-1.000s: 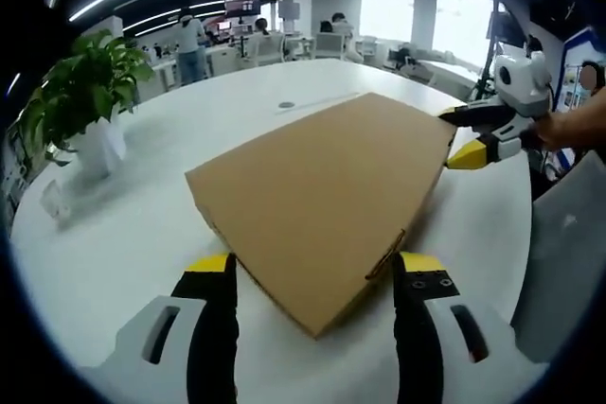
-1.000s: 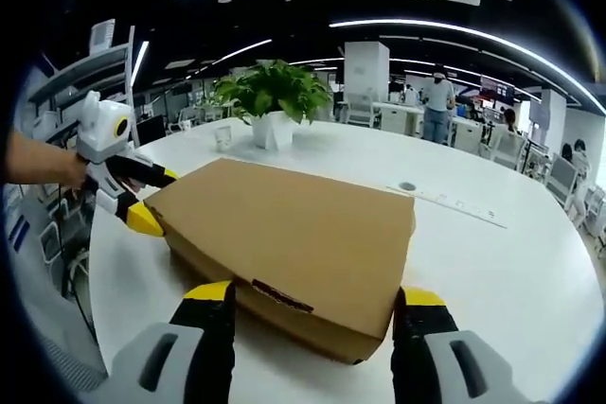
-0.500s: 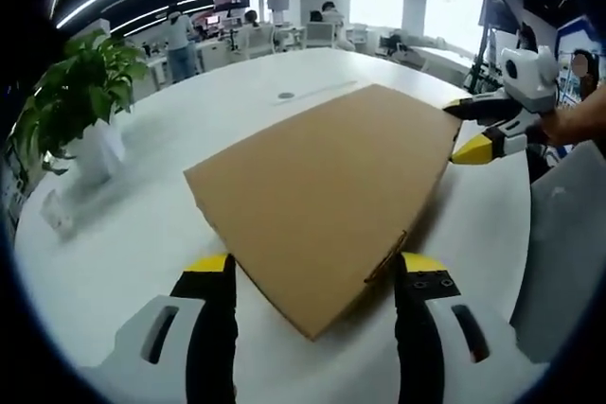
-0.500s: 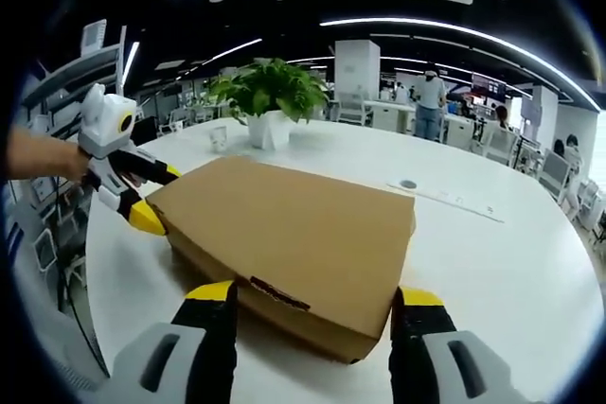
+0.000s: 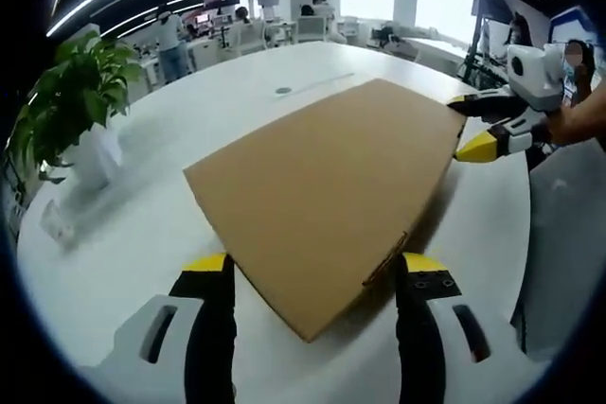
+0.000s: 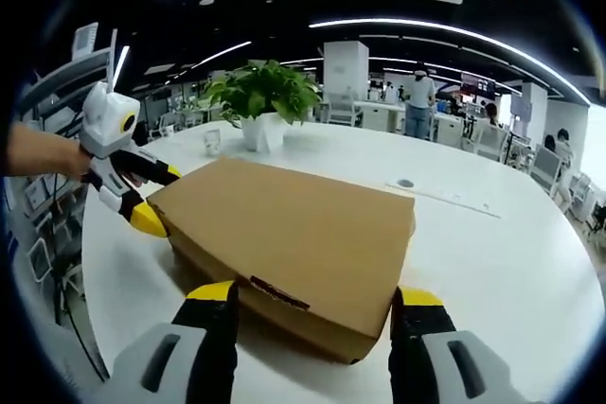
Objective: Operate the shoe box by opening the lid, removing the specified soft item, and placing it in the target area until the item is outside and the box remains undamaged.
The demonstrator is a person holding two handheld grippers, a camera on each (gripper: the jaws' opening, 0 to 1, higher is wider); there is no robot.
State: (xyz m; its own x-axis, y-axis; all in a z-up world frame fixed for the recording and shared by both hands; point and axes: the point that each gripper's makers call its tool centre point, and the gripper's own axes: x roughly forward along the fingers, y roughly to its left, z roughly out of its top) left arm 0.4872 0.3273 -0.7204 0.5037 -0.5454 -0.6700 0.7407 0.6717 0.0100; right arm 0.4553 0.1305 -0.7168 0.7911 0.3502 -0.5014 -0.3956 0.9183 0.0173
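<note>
The closed cardboard shoe box lies flat on the white desk, long axis running between the tongs: left tongs and right tongs, both spread, straddle opposite end corners, equally near.

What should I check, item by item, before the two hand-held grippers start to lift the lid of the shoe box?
1. Lid closed and flat on the shoe box: ok.
2. Left hand-held gripper open, one jaw on each side of the near corner: ok.
3. Right hand-held gripper open at the opposite end: ok.
4. Any jaw under the lid edge: cannot tell.
5. Box undamaged: ok.
6. Potted plant apart from the box on the white table: ok.
</note>
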